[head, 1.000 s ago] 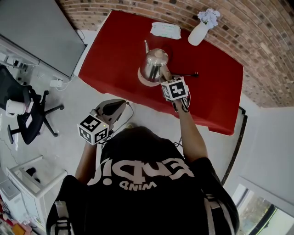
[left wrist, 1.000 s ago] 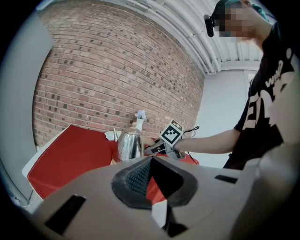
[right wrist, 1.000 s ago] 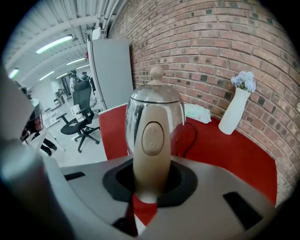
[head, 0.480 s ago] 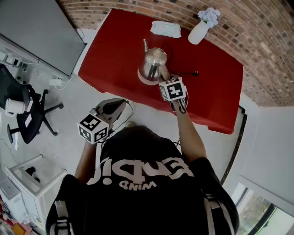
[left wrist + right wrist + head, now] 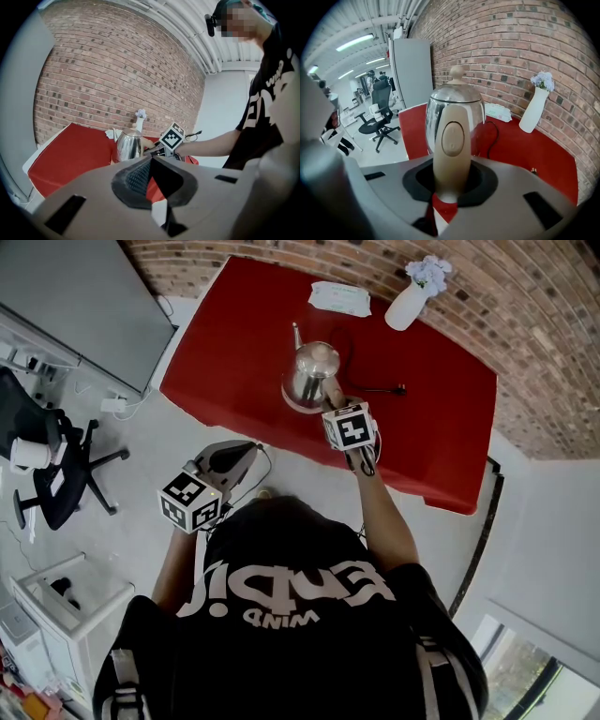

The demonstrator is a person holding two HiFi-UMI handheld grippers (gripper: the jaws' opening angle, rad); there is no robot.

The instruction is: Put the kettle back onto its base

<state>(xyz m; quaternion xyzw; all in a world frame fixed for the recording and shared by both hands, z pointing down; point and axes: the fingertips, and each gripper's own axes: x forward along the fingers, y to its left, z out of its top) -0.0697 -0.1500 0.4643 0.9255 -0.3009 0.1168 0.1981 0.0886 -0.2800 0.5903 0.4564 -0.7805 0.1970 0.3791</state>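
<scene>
A shiny steel kettle [image 5: 314,371] with a beige handle [image 5: 451,140] stands over its round beige base [image 5: 292,403] on the red table [image 5: 234,334]. Whether it rests fully on the base is hidden. My right gripper [image 5: 334,396] is shut on the handle from the near side, and the handle fills the space between the jaws in the right gripper view. My left gripper [image 5: 244,450] hangs off the table's near edge, over the floor, shut and holding nothing. In the left gripper view the kettle [image 5: 129,144] shows ahead, beside the right gripper's marker cube [image 5: 171,137].
A white vase [image 5: 410,304] with pale flowers and a white packet [image 5: 339,299] stand at the table's far side by the brick wall. A black cord [image 5: 380,390] lies right of the kettle. An office chair [image 5: 56,474] stands on the floor to the left.
The right gripper with the kettle has shifted very slightly toward the person. The left gripper has stayed where it was.
</scene>
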